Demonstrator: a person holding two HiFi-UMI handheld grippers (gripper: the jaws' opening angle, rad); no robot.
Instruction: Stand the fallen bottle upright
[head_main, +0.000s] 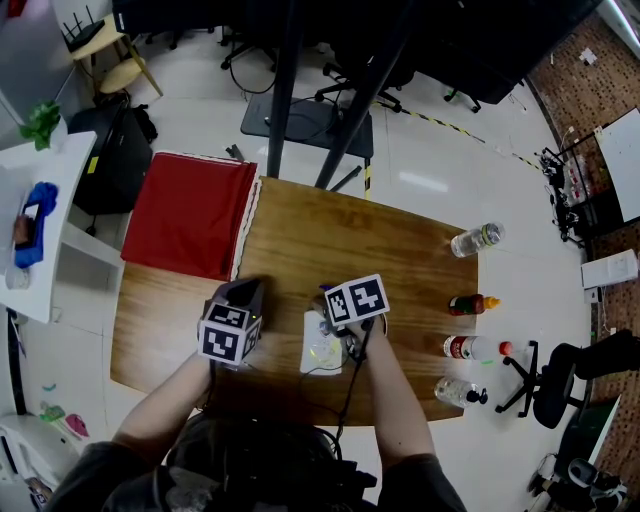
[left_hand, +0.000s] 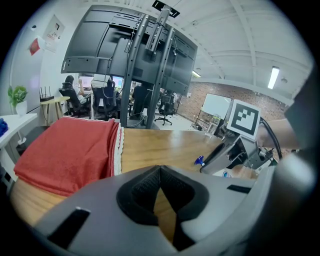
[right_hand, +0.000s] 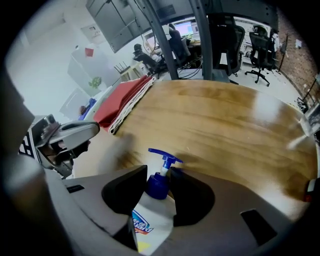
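Right tongs (right_hand: 158, 175) clamped on the white plastic pump bottle with blue head (right_hand: 150, 214) near its neck, probably for leverage when uprighting it. Left tongs (left_hand: 160, 174) closed, empty, parked clear over the wooden worktop (left_hand: 150, 145).

The left gripper (left_hand: 159, 200) and right gripper (right_hand: 159, 187) are grey with black pads (left_hand: 137, 192) and black-and-white marker cubes (head_main: 357, 299). A black cable (head_main: 352, 385) trails from the right one. The sleeves (head_main: 95, 470) are dark grey.

Wooden table (head_main: 380, 240) — red cloth (head_main: 190, 215), pump bottle (head_main: 322, 345), four bottles (head_main: 476, 239) along right edge
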